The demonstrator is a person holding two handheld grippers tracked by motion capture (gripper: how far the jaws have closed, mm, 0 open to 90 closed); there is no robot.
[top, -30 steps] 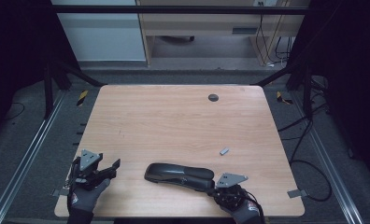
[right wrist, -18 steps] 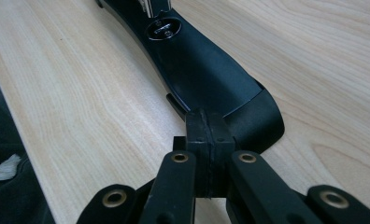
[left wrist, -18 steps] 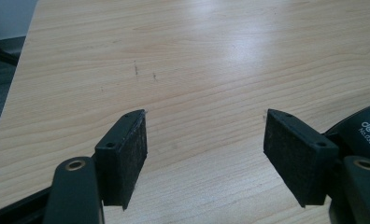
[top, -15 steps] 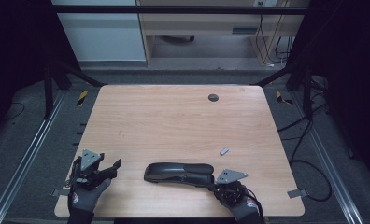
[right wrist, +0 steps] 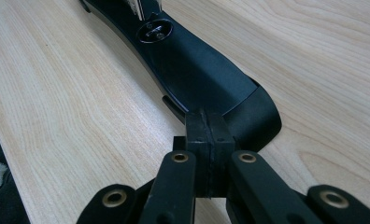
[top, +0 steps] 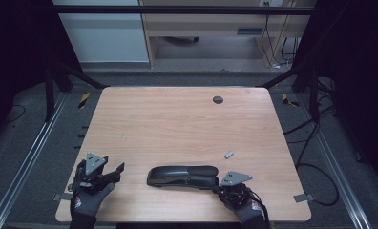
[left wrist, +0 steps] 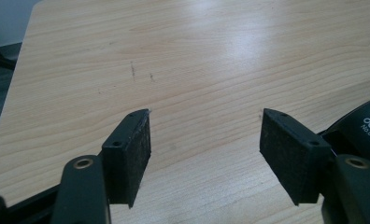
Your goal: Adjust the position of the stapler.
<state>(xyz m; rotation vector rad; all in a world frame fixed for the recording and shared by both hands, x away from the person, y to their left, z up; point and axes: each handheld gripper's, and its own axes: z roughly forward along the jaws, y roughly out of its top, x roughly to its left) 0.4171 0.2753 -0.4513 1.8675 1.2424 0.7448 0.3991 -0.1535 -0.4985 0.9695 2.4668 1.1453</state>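
**Stapler flat near the table's front edge, grippers either side**

The pale wooden table (top: pixel 177 124) carries a long black plastic stapler (top: pixel 182 176) lying flat near its front edge. Left of the stapler hovers the left gripper (top: pixel 114 171), jaws spread wide over bare wood. At the stapler's right end, the right gripper (right wrist: pixel 209 140) has its jaws pressed together, pads meeting just at the stapler's rear. Right and beyond the stapler lies a small grey metal piece (top: pixel 229 154)
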